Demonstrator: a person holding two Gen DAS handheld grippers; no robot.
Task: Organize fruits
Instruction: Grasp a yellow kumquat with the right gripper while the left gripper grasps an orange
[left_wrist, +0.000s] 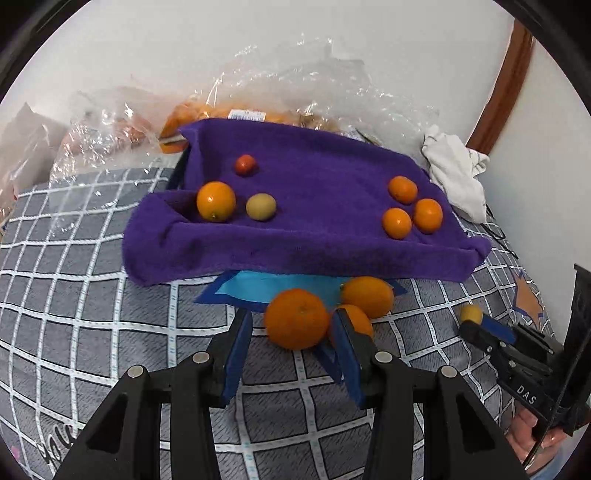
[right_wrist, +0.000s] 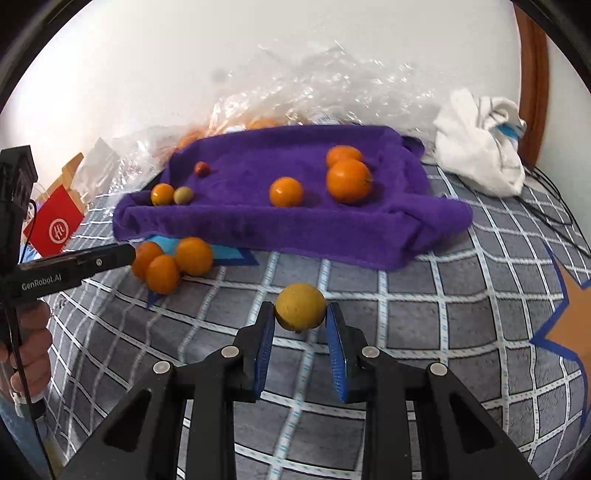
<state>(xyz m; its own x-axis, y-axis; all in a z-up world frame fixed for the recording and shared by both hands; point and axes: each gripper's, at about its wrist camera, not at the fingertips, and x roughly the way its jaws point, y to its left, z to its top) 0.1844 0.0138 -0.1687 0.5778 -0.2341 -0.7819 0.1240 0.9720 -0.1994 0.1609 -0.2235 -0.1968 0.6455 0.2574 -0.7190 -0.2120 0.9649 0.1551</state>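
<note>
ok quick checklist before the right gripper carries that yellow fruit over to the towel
1. Yellow fruit between the right gripper fingers: ok.
2. Grip firm enough to lift: cannot tell.
3. Bare space on the purple towel: ok.
4. Left gripper out of the way, open around an orange off to the side: ok.
5. Oranges already on the towel settled: ok.
6. Towel lying flat: not ok, its edges are rumpled.
</note>
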